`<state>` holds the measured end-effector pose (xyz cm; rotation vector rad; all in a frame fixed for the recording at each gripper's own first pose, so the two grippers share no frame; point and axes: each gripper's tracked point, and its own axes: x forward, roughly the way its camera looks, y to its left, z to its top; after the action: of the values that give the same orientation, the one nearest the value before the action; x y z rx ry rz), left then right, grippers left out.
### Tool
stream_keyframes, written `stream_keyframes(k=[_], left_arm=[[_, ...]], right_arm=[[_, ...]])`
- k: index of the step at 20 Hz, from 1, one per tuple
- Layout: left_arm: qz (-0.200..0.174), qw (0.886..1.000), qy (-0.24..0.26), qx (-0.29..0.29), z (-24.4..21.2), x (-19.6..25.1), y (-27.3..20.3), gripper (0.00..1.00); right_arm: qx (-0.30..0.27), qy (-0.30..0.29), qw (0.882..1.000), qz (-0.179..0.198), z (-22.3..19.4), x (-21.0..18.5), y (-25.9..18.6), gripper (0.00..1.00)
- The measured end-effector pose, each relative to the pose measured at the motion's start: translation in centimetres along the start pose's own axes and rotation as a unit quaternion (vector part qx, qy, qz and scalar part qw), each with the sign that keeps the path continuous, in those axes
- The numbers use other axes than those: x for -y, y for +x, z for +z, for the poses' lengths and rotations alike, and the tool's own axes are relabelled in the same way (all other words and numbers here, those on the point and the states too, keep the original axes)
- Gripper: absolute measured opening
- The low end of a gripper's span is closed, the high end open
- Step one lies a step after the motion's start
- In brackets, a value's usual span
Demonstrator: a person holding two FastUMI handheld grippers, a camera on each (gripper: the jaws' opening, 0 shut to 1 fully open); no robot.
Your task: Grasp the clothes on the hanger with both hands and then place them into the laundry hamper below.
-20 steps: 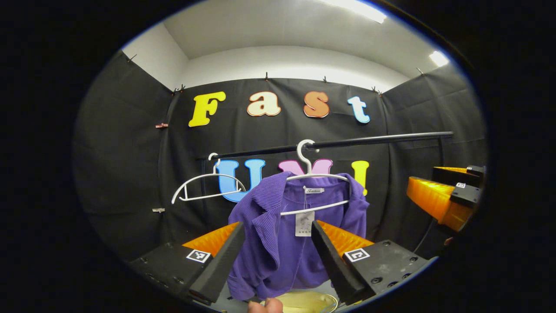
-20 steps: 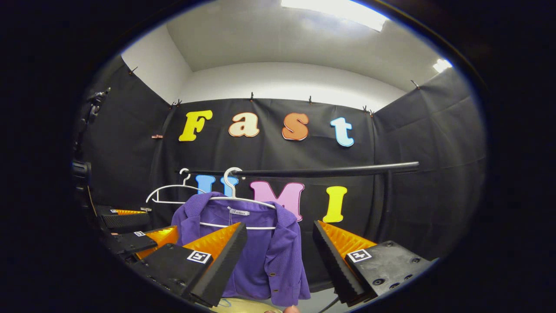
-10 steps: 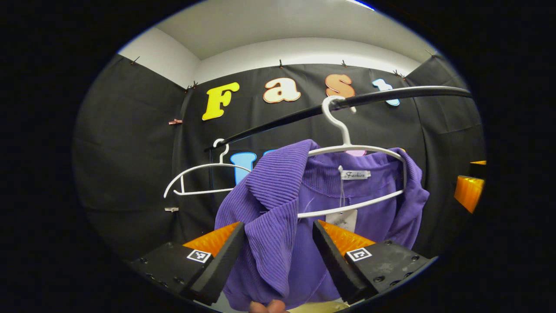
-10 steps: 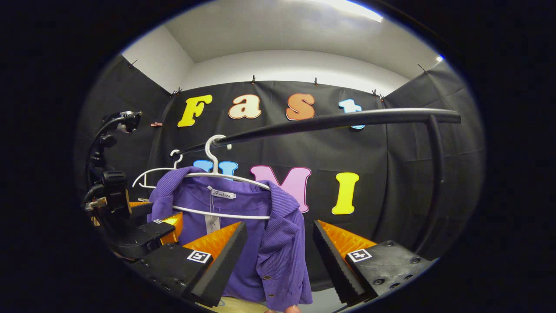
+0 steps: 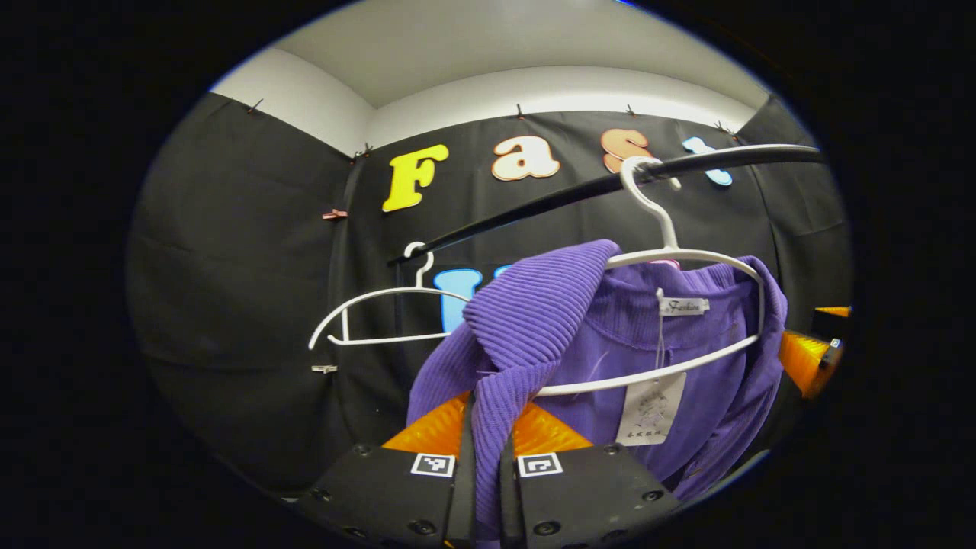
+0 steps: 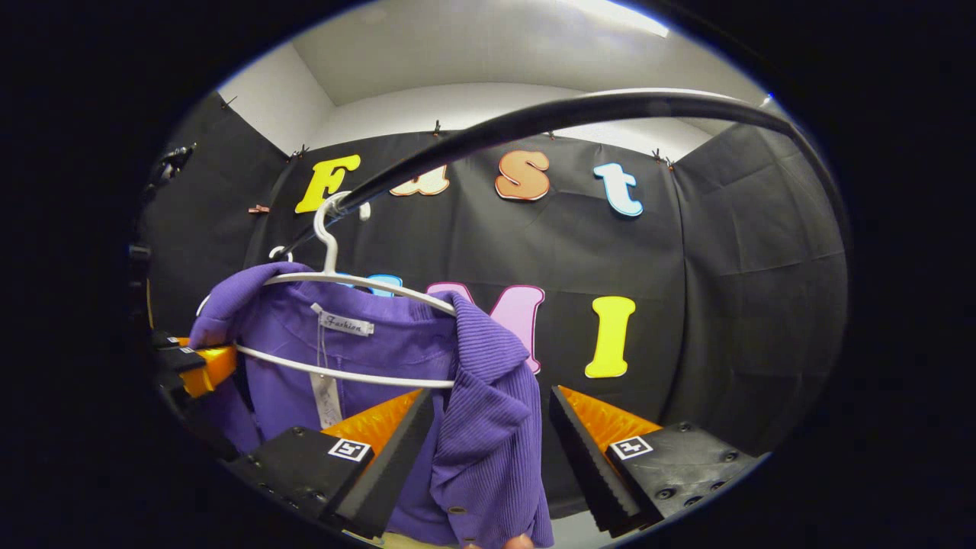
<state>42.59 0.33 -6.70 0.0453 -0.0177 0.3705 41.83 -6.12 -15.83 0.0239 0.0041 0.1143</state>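
A purple ribbed jacket (image 5: 549,320) hangs on a white hanger (image 5: 671,252) from a black rail (image 5: 686,164). My left gripper (image 5: 486,450) is shut on the jacket's left front edge, just under the shoulder fold. In the right gripper view the same jacket (image 6: 488,396) hangs on the white hanger (image 6: 358,282), and my right gripper (image 6: 488,442) stands open with the jacket's right front edge between its fingers, which do not press on it. The left gripper (image 6: 194,362) also appears at the far left of that view, at the jacket's other shoulder.
An empty white hanger (image 5: 381,313) hangs on the rail to the left of the jacket. The black rail (image 6: 579,114) arches close overhead in the right gripper view. The right gripper (image 5: 808,354) peeks in at the right edge of the left gripper view.
Both grippers moved closer to the jacket. The left gripper closed on the jacket's left front edge. The right gripper stayed open as the right front edge came between its fingers.
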Motion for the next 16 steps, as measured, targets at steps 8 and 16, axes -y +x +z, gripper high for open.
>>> stream_keyframes(k=[8, 16], left_arm=[[-0.039, 0.999, 0.023, -0.022, -0.6, 1.0, 0.3, 0.11], [-0.041, 0.998, 0.041, -0.010, -1.1, 0.3, 0.9, 0.10]], right_arm=[[-0.042, 0.040, 0.998, -0.011, -4.7, -1.4, 4.0, 0.94], [-0.023, -0.006, 1.000, -0.020, -4.0, 1.0, 2.9, 0.14]])
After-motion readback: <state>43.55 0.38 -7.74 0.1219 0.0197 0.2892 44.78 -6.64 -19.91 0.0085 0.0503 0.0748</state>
